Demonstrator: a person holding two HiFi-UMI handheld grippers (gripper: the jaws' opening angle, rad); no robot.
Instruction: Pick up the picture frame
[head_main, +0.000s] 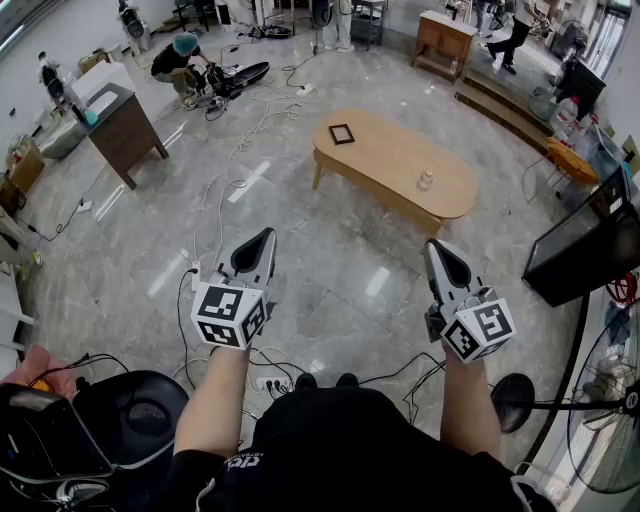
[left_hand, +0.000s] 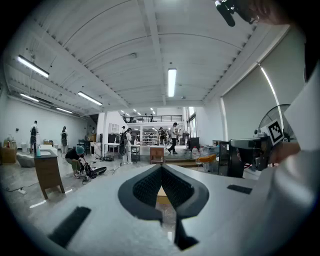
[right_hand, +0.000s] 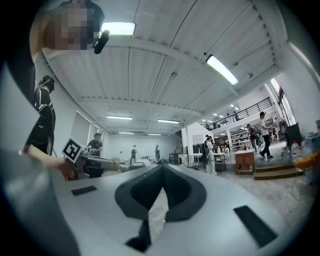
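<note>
picture frame (head_main: 342, 133) on table (head_main: 400, 155), left claw (head_main: 268, 233) and right claw (head_main: 432, 246) closed

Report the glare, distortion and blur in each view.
Head view: wide-angle bending at the edges, bright streaks of glare on the polished floor, picture frame small but sharp. Left gripper view: fisheye with black corners, ceiling light blown out. Right gripper view: same fisheye, ceiling lamp glaring.

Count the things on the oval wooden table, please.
2: the picture frame at the table's far left end, a small clear object near its right end. None seems hidden.
</note>
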